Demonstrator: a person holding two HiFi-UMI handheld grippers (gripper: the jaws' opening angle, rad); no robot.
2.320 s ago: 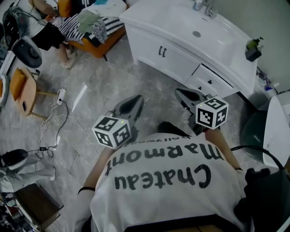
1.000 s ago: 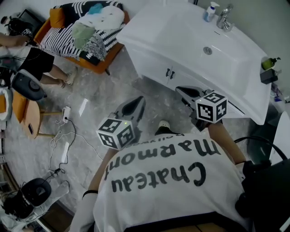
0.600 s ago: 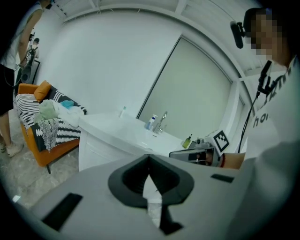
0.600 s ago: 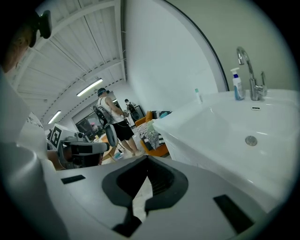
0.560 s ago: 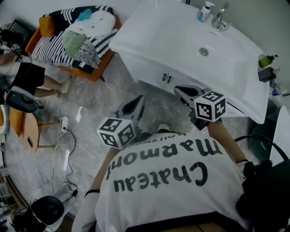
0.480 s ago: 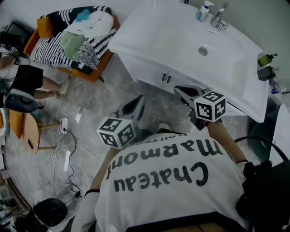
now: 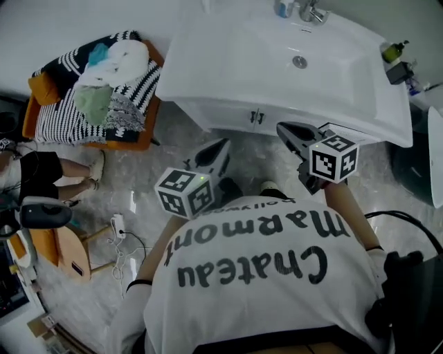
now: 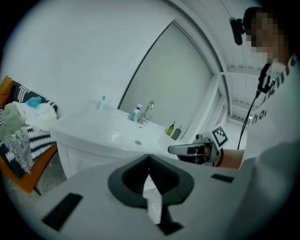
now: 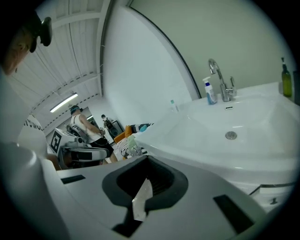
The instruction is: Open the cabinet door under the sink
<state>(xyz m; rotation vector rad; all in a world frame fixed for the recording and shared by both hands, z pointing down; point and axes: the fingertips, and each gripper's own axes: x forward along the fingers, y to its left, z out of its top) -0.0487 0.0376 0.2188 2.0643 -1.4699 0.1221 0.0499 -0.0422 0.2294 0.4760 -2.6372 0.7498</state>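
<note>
Left gripper (image 7: 223, 142): jaws pressed together, nothing between them, per left gripper view. Right gripper (image 7: 282, 128): I read same condition, jaws closed and empty. Both held in air ahead of wearer's chest, tips toward vanity, neither touching it. Cabinet door (image 7: 232, 116) under sink (image 7: 208, 69): closed. Paired handles (image 7: 257, 116) at centre seam, untouched. Faucet (image 7: 313, 10) at sink rear. Chair (image 7: 142, 142) with clothes pile stands left of vanity.

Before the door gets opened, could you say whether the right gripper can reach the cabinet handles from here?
Probably yes: the right gripper points toward the cabinet handles, a short way off, with nothing visible between them; its shut jaws would need opening first.
</note>
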